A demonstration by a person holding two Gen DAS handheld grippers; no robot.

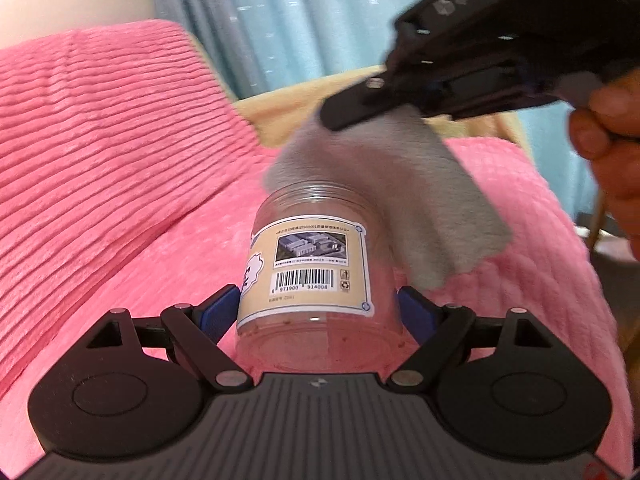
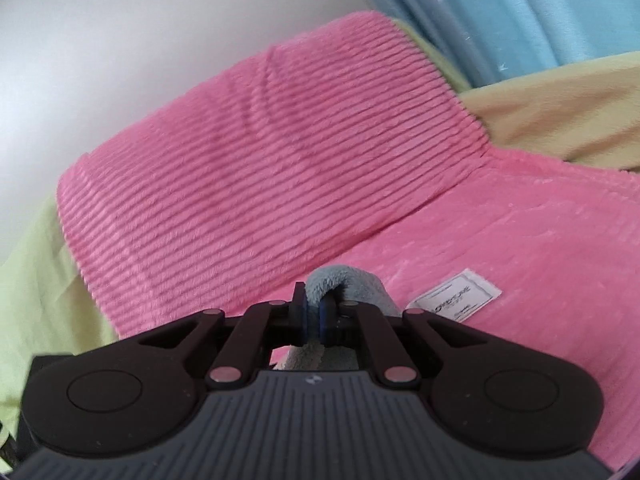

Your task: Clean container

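At centre frame, your left hand-held gripper (image 1: 318, 308) clamps a clear plastic jar (image 1: 316, 280) low on its sides, above a pink blanket (image 1: 120, 208). Your right hand-held gripper (image 2: 316, 314) pinches a grey cloth (image 1: 400, 200) draped at the jar's open mouth. The jar looks light, stiff and slippery; hold below the label.
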